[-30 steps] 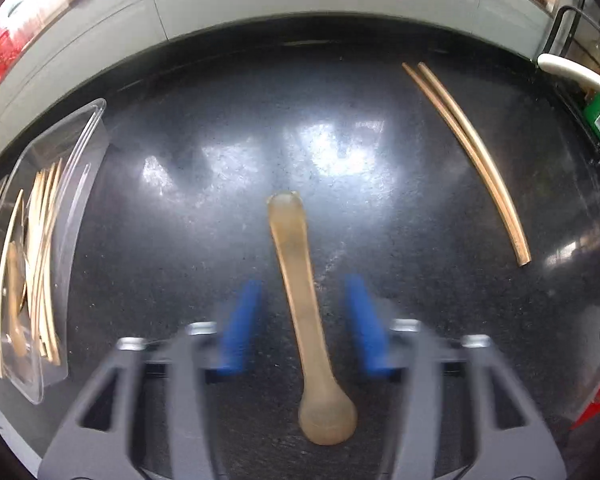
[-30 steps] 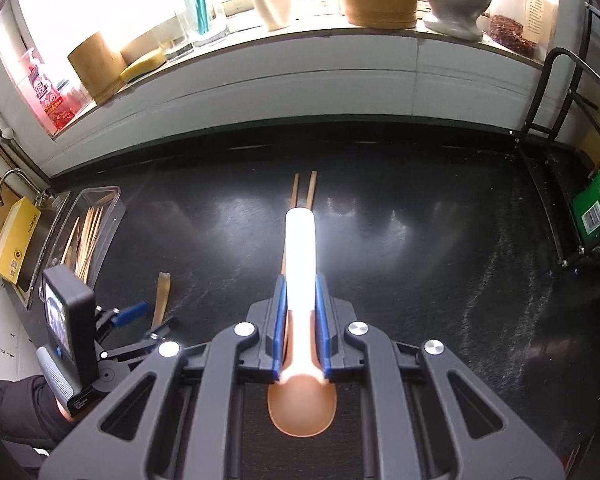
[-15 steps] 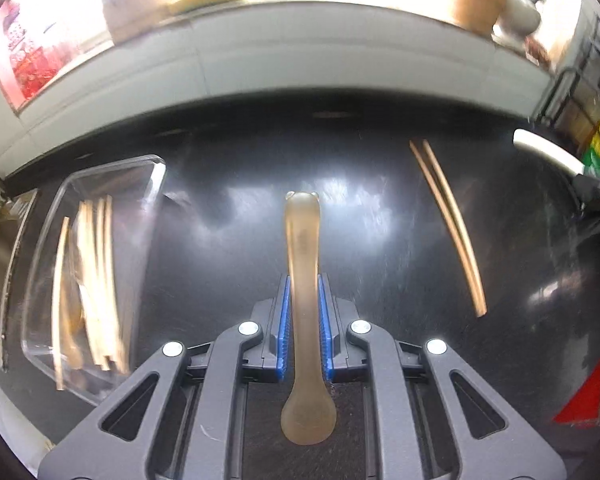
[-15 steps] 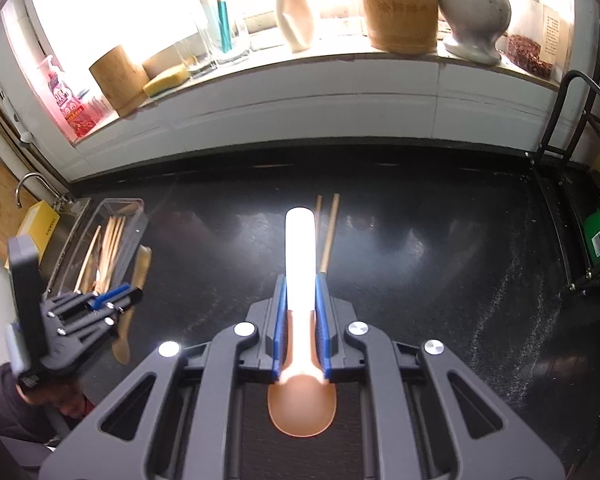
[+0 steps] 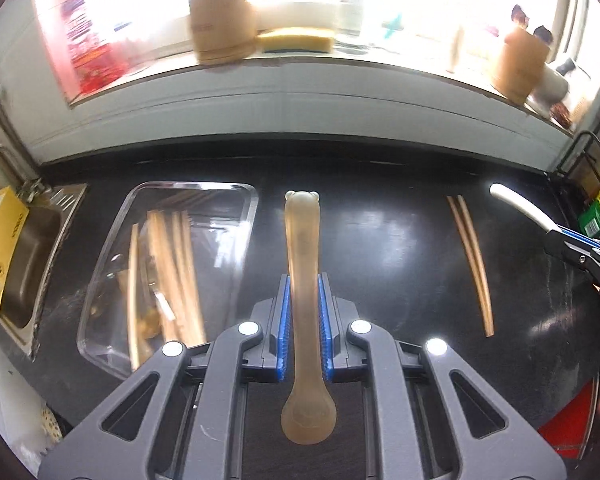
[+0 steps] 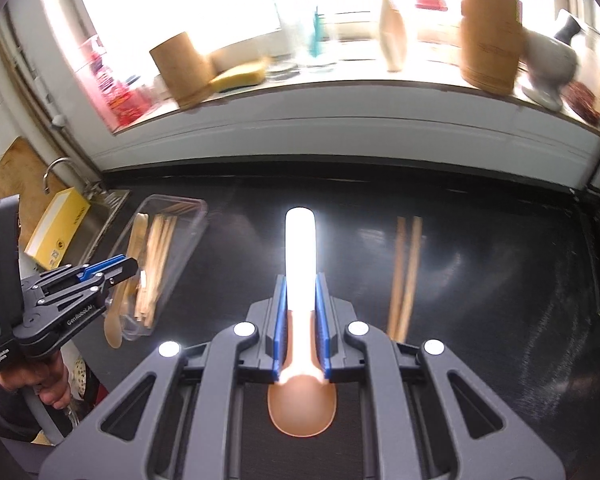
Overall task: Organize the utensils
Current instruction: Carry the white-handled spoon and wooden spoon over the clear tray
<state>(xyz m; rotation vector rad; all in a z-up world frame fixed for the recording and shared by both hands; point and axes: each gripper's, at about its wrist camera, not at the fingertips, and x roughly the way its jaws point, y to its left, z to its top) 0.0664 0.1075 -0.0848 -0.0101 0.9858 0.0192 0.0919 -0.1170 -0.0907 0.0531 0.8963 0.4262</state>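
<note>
Left gripper (image 5: 304, 320) clenched on the translucent bear-handled spoon (image 5: 303, 248) — right gripper (image 6: 301, 320) grasping the white-handled spoon (image 6: 300, 248). Best lowered flat into the clear tray (image 5: 244, 236), alongside the chopsticks inside — released only once low.

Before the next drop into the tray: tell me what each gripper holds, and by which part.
Left gripper: translucent amber spoon, gripped mid-handle. Right gripper: white-handled spoon, gripped low on the handle, just above the bowl.

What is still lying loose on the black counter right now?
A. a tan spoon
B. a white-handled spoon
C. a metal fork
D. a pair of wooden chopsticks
D: the pair of wooden chopsticks lies alone on the black counter, while each gripper is shut on a spoon.
</note>
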